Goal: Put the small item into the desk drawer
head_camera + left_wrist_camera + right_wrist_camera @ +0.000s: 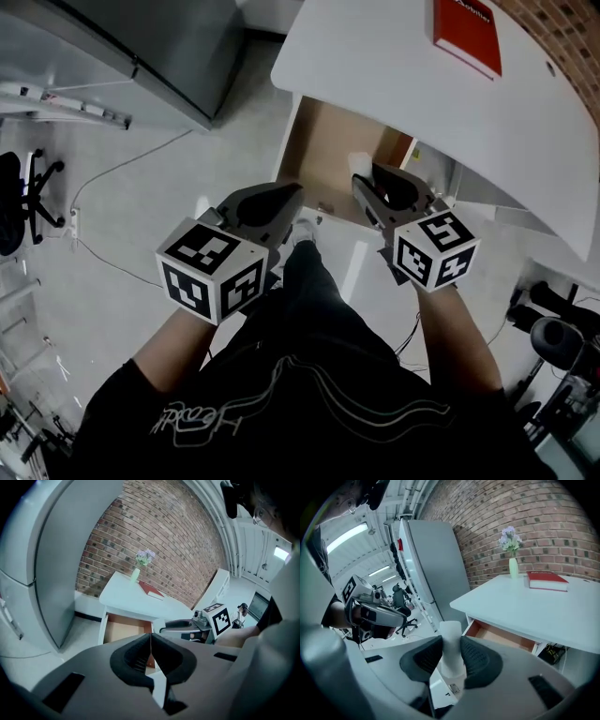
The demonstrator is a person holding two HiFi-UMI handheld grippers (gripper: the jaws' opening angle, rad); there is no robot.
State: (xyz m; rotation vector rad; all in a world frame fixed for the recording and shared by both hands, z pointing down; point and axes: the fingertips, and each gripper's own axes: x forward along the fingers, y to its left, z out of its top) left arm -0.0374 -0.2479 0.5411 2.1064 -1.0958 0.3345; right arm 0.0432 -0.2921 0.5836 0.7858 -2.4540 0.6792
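I had right gripper (451,643) clamped on small item (451,629) | left gripper (150,641) jaws together, empty | drawer (500,638) open beyond fingertips, drop-in not done

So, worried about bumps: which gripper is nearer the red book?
Right. The right gripper hangs at the drawer, short of the red book; the left gripper is farther left.

Office-type workroom. White worktop (441,112) with open drawer (333,155) stands against a brick wall (534,517). Red book (467,36) and flower vase (513,564) near its back edge. Black swivel chair (21,202), tall grey cabinet (436,559), ceiling strip lights (347,535).
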